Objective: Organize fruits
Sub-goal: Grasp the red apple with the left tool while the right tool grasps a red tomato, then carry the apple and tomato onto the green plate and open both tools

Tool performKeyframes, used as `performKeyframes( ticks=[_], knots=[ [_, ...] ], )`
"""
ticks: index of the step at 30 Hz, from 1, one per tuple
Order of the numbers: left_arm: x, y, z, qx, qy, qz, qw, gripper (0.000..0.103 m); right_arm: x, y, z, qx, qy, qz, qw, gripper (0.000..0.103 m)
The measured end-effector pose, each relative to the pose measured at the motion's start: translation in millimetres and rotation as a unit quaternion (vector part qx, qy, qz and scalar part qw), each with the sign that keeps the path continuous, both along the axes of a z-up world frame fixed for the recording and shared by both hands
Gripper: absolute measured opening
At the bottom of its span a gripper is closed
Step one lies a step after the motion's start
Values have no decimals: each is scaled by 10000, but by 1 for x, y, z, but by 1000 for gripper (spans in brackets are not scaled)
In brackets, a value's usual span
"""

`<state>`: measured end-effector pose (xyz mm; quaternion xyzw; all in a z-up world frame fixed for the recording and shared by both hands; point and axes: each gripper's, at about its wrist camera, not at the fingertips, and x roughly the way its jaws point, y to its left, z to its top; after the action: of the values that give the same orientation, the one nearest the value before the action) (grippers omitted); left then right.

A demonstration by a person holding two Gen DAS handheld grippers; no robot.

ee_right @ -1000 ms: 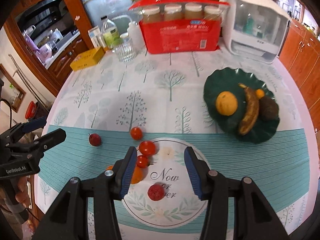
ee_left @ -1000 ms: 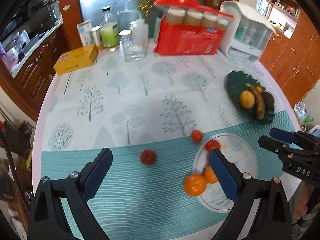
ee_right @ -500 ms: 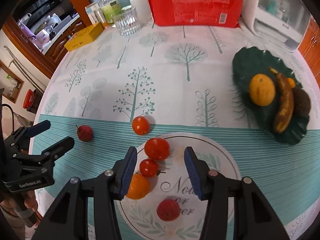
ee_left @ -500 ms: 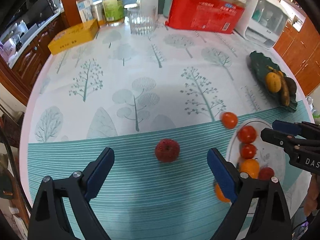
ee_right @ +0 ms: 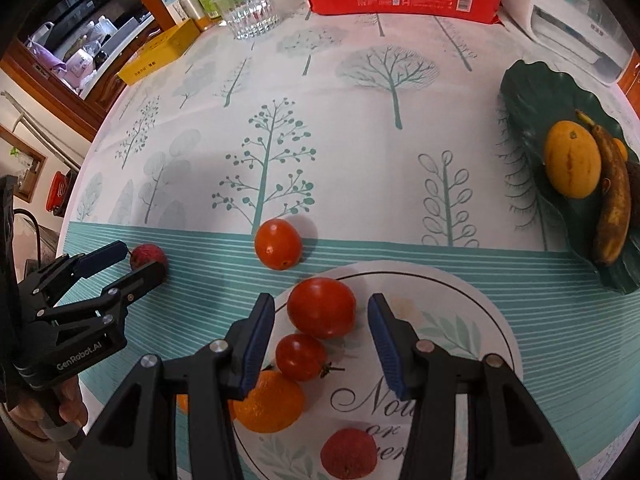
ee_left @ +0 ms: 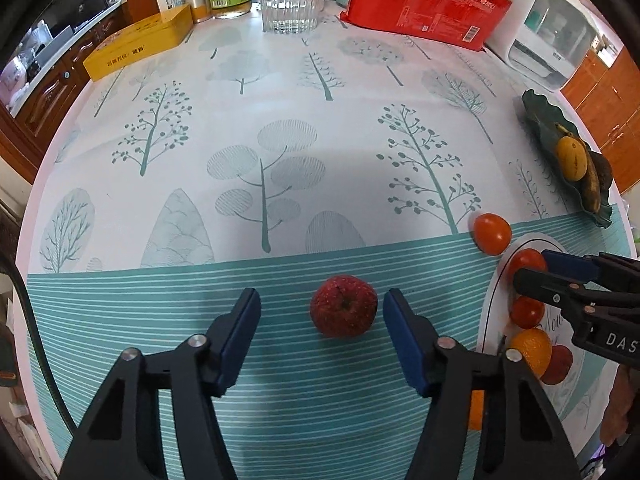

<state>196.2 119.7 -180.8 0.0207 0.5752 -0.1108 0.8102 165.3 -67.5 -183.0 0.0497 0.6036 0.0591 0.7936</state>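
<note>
— Well, what is the left claw (ee_left: 322, 304) doing?

— It is hanging low over the striped teal band along the near edge of the tabletop (ee_left: 280, 120), its jaws standing wide. A red lychee (ee_left: 343, 306) is sitting between the two blue pads, closer to the right pad, and neither pad is touching it.

— And the right claw (ee_right: 321, 320)?

— It is also standing wide, hovering over the white plate (ee_right: 472, 344) near that same edge. A large tomato (ee_right: 321, 307) is lying between its pads with a gap on either side. A smaller tomato (ee_right: 301, 356) is resting just behind it on the plate, touching it.

— What else is lying on the plate?

— An orange (ee_right: 270, 402) is sitting at the plate's left rim, partly hidden by the claw's left finger, and a second lychee (ee_right: 349, 454) is lying at the plate's near side. One more tomato (ee_right: 278, 243) is sitting off the plate, just beyond its far-left rim, on the cloth.

— Anything toward the right edge?

— A dark green dish (ee_right: 532, 108) is holding a yellow melon (ee_right: 573, 164) and a browned banana (ee_right: 612, 200), touching each other. Along the far edge a drinking glass (ee_left: 289, 4), a red package (ee_left: 426, 4) and a yellow box (ee_left: 138, 50) are standing.
</note>
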Motion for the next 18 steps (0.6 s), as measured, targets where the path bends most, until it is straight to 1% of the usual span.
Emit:
performKeyframes(
  ticks=[2,4,5,8,9,11,15,18],
  knots=[
    [0,-1,-1,1,7,15,10000,58,1,1,-3,-17,35,5,10000,41],
    [1,-1,-3,14,21,24,10000,53,2,0,-6,-1,84,-8,10000,37],
    [1,-1,-3,2,33,27,10000,51,2,0,-7,23,88,-24,10000,37],
    [1,-3,-4,28,24,24,10000,38,1,1,-7,-10,65,-21,10000,37],
    [0,-5,-4,46,16,12,10000,33,1,2,-7,-18,62,-17,10000,37],
    [0,-6,-4,71,18,5,10000,31,0,2,-7,-23,45,-1,10000,36],
    [0,-7,-3,-29,74,14,10000,31,-1,-1,-6,26,16,-47,10000,36],
    [-2,-8,-1,-28,129,37,9999,31,-3,-3,-4,36,-16,-99,9999,36]
  ],
)
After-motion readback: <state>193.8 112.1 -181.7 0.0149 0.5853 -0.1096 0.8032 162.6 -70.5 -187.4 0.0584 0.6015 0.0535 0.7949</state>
